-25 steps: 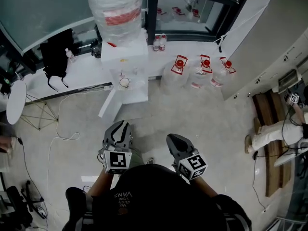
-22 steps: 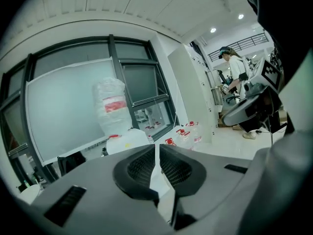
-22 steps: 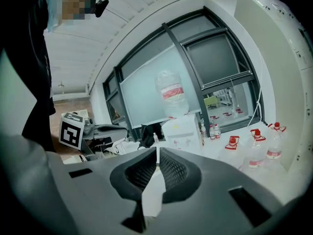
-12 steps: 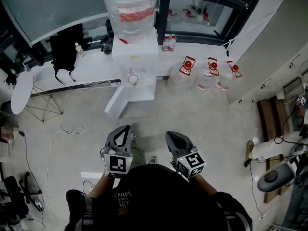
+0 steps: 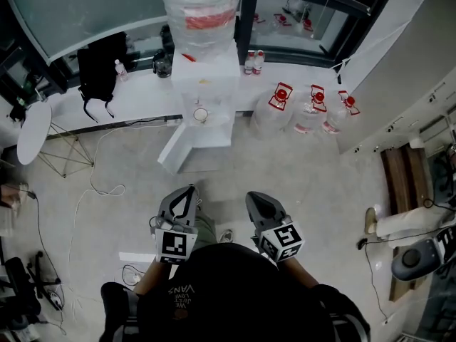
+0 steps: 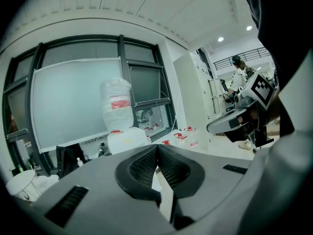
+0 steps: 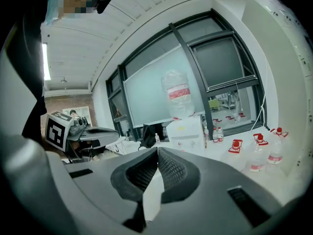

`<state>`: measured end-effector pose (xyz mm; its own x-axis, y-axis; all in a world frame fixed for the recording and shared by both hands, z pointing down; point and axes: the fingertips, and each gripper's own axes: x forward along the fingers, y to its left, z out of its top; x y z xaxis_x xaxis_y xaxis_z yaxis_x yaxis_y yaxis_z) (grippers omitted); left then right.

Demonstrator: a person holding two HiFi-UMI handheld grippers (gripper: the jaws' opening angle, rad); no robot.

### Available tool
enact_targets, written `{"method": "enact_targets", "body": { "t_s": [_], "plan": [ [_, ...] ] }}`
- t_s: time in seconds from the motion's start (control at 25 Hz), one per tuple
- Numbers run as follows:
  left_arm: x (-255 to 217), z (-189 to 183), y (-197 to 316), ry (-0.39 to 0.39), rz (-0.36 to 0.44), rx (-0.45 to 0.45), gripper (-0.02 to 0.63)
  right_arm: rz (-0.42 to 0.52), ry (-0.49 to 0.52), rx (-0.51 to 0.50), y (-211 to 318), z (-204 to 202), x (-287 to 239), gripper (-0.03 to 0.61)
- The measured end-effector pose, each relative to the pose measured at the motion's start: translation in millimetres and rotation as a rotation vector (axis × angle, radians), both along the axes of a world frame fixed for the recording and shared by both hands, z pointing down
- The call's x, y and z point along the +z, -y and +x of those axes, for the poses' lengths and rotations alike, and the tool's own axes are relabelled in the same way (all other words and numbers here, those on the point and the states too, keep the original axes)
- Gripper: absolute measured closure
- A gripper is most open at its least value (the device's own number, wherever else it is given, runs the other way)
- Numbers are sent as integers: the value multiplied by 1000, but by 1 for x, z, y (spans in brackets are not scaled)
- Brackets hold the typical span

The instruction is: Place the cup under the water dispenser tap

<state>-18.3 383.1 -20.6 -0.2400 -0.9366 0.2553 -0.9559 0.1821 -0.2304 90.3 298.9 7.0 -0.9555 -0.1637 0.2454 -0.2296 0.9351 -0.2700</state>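
Observation:
A small white cup [image 5: 201,115] stands in the tap recess of the white water dispenser [image 5: 208,77], which carries a big plastic-wrapped bottle [image 5: 199,13]. Both grippers hang over the floor well short of the dispenser, near the person's body. My left gripper [image 5: 189,189] is shut with nothing in it, its ribbed pads meeting in the left gripper view [image 6: 157,146]. My right gripper [image 5: 254,197] is also shut and empty [image 7: 157,150]. The dispenser [image 7: 186,130] lies straight ahead of the right gripper's jaws and shows in the left gripper view too [image 6: 126,140].
Three red-capped water jugs [image 5: 310,109] stand right of the dispenser. A white panel [image 5: 178,148] leans out at its base. A black bag [image 5: 100,66] and a round white table [image 5: 32,130] are at the left, with cables [image 5: 100,191] on the floor. A person's leg [image 5: 399,223] shows at the right.
The left gripper's jaws have closed. Both grippers have drawn a little back from the dispenser. The cup stays in the recess. The person at the right has moved.

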Motion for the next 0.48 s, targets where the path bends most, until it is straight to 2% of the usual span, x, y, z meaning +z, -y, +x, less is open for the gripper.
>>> {"method": "enact_targets", "body": {
  "t_s": [0.48],
  "plan": [
    [0,-1,-12,12,15,16,595,-11,12,41,-9,0,7,535]
  ]
}}
